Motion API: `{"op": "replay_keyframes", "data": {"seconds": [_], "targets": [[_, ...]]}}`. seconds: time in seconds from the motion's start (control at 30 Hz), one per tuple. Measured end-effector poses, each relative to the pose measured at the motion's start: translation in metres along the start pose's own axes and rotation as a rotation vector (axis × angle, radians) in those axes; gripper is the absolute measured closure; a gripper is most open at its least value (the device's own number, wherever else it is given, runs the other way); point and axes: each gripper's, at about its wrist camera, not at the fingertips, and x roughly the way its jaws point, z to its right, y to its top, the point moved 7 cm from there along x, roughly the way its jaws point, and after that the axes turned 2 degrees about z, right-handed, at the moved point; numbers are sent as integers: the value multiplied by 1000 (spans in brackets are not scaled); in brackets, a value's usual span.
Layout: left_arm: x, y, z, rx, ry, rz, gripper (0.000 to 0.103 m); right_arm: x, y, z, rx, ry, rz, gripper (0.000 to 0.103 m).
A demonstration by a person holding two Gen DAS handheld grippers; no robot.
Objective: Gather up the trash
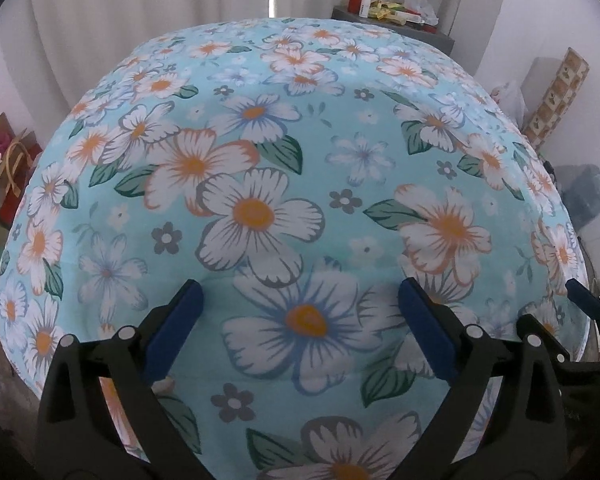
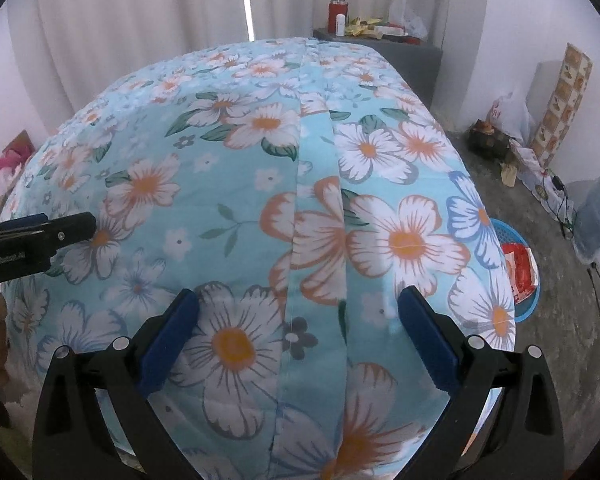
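- Across nearly the whole of both wrist views spreads a bed (image 1: pixel 284 128) under a light blue sheet printed with large white, orange-centred flowers; in the right wrist view a seam or fold runs lengthwise down the cloth.
- Behind the bed hang white curtains (image 1: pixel 140 4), a thin bright gap between them.
- At the far right corner of the bed stands a grey side table (image 2: pixel 400 50), crowded with a red flask (image 2: pixel 337 14), a small white bottle, yellow packets and a crumpled clear bag.
- On the concrete floor to the right of the bed sits a blue basket (image 2: pixel 518 272), partly hidden by the bed's edge, with a red and white wrapper (image 2: pixel 522 270) lying in it: the only trash plainly in sight.
- Further right on the floor, a clear water jug (image 2: pixel 598 216) stands near the wall, with a white plastic bag and a patterned board leaning beyond it.
- The left gripper (image 1: pixel 300 320) hangs over the near part of the sheet, its blue-padded jaws spread wide with nothing between them.
- The right gripper (image 2: pixel 300 328) hangs likewise over the seam, jaws wide apart and empty.
- Each gripper shows at the edge of the other's view, side by side and apart.
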Motion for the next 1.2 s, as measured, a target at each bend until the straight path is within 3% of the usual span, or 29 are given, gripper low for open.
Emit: {"op": "replay_keyframes", "data": {"seconds": [0.53,0.7,0.9,1.2], "targets": [[-1,-1,0,-3,43,-23,9,-2,4,3,-1,41,-49,6],[-29,-1,4,-65,20,17,9,-34,15,28,76,-20,8,6],[-70,-6,38,-38,-6,94,9,-86,19,59,95,-109,91,6],[-91,-30,85,49,-20,91,9,-117,-3,75,66,-224,80,6]]}}
